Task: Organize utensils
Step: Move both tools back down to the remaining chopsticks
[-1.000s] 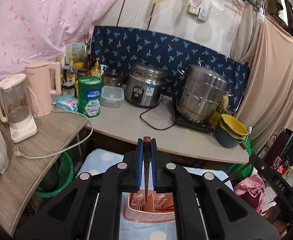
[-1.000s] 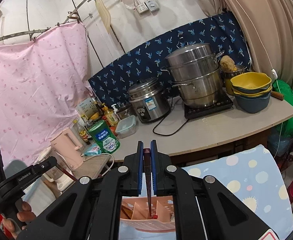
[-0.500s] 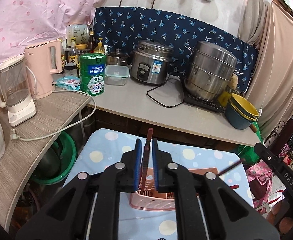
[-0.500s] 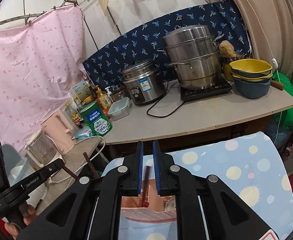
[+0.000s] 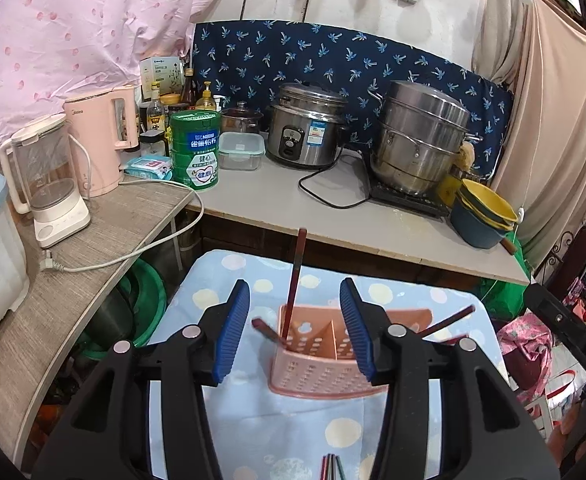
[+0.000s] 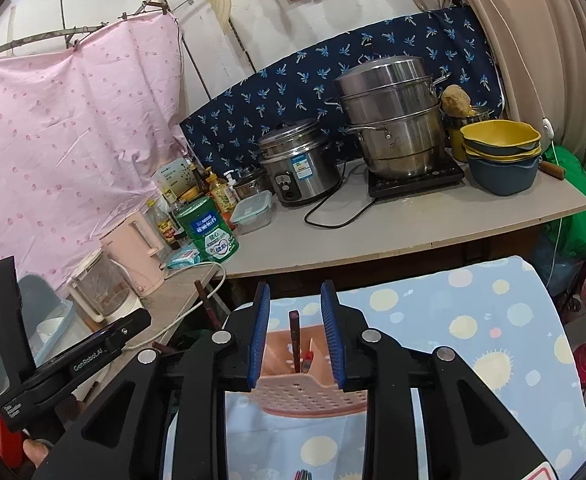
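A pink perforated utensil basket (image 5: 317, 364) stands on the blue dotted cloth (image 5: 253, 436); it also shows in the right wrist view (image 6: 305, 394). Dark red chopsticks (image 5: 295, 276) stand and lean in its compartments, one upright in the right wrist view (image 6: 294, 340). My left gripper (image 5: 295, 330) is open and empty, just above and in front of the basket. My right gripper (image 6: 295, 338) is open and empty, over the basket. More chopstick ends (image 5: 333, 466) lie on the cloth at the bottom edge.
Behind the cloth-covered table runs a counter (image 5: 293, 196) with a rice cooker (image 5: 307, 132), steamer pot (image 5: 419, 136), stacked bowls (image 5: 483, 216), green tin (image 5: 195, 150), kettle (image 5: 101, 140) and blender jug (image 5: 49, 188). A green basin (image 5: 141, 304) sits below left.
Both grippers have opened and let go of their chopsticks, which now stand in the basket. Both have pulled back and tilted down a little.
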Motion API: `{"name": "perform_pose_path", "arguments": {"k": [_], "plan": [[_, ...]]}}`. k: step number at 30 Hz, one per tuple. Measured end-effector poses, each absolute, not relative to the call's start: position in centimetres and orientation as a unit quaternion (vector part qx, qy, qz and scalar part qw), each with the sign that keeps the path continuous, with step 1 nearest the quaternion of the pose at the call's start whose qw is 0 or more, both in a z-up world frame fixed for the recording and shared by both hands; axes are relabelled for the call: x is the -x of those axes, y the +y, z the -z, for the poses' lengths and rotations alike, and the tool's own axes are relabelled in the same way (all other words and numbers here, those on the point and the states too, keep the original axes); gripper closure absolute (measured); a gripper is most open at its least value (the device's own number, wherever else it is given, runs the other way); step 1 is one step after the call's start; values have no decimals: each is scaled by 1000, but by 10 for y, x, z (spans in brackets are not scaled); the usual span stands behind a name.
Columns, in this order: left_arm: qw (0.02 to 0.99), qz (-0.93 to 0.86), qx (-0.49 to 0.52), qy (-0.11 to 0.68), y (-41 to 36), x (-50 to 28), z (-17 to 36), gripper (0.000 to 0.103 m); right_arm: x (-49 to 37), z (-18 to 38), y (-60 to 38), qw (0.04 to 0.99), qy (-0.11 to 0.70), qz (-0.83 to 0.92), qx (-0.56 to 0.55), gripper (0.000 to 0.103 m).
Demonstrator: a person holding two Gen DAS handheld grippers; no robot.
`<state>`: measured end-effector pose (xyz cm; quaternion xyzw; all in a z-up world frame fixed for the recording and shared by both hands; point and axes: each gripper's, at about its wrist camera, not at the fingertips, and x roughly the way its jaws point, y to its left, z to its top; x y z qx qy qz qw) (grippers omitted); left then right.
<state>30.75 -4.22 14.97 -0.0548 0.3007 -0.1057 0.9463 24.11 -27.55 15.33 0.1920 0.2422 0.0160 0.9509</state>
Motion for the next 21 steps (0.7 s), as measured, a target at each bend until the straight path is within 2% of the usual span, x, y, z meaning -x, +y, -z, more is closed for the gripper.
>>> {"name": "perform_pose_path", "arguments": {"k": [3, 21], "plan": [[946, 104, 51, 304, -40, -292, -144, 51, -223, -147, -266, 950, 255, -23, -180, 76], [928, 97, 9, 359, -31, -192, -78, 51, -116, -55, -214, 919, 371, -50, -122, 76]]}}
